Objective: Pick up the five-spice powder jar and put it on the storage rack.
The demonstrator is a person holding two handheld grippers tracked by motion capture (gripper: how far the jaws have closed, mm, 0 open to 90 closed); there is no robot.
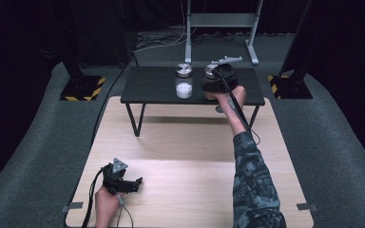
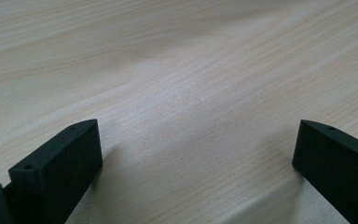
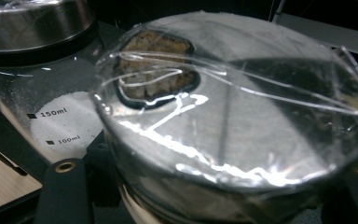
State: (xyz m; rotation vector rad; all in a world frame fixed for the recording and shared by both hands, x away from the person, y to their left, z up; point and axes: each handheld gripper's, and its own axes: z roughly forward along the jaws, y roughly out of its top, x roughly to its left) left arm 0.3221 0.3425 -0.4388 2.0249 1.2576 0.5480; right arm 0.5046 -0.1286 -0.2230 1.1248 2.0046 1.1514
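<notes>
A pale wooden table (image 1: 180, 190) is seen in the near half of the scene, and a low black table (image 1: 152, 85) is set at its far edge. On the black table two jars are stood side by side, close but apart: a left jar (image 1: 184, 83) with white powder in its lower part and a steel lid, and a right jar (image 1: 212, 80) just beside it.

The right jar is being gripped by the right gripper (image 1: 217, 81), reached far across on an outstretched arm in a patterned sleeve. In the right gripper view its lid (image 3: 233, 116) is seen close up, steel, with a clear film over it and an opening (image 3: 158, 70) through which brownish contents show. The jaws are clamped on the jar from both sides just below the lid. Behind it, the left jar (image 3: 51, 107) is seen with volume marks on its glass.

The left gripper (image 1: 135, 183) is rested low at the near left of the wooden table, its jaws spread wide with nothing between them; bare wood (image 2: 177, 93) is seen past them.

As judged, the grasp is made, but the jar is not yet lifted from the black table. The carrying and any pouring or placing are left to do.
</notes>
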